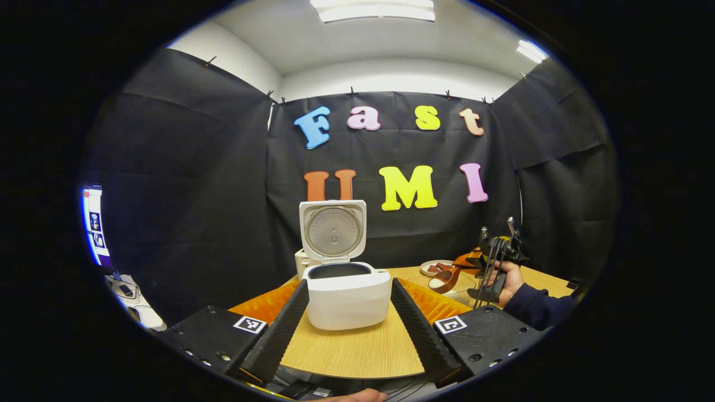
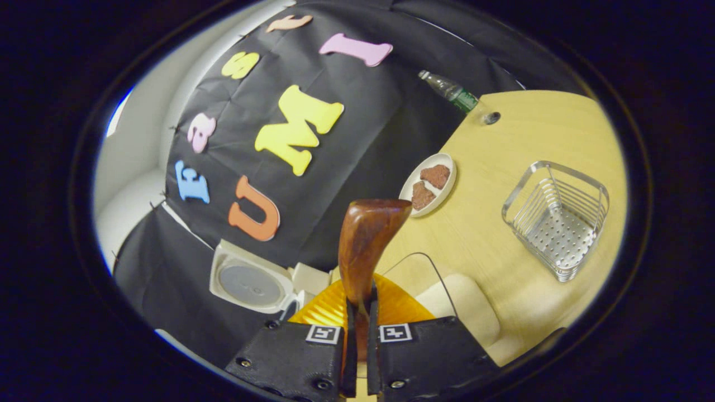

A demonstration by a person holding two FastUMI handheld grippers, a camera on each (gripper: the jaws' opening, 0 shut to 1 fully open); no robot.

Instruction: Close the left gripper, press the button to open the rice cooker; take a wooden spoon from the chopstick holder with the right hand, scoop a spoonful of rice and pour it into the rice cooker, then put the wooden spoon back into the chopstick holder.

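Two steps look done: the rice cooker stands lid-up mid-table, and the right gripper is clamped on the wooden spoon. Pouring and returning it to the chopstick holder remain. The left gripper fingers sit apart.

Rice cooker on the table; plate on it between bottle and wire holder.
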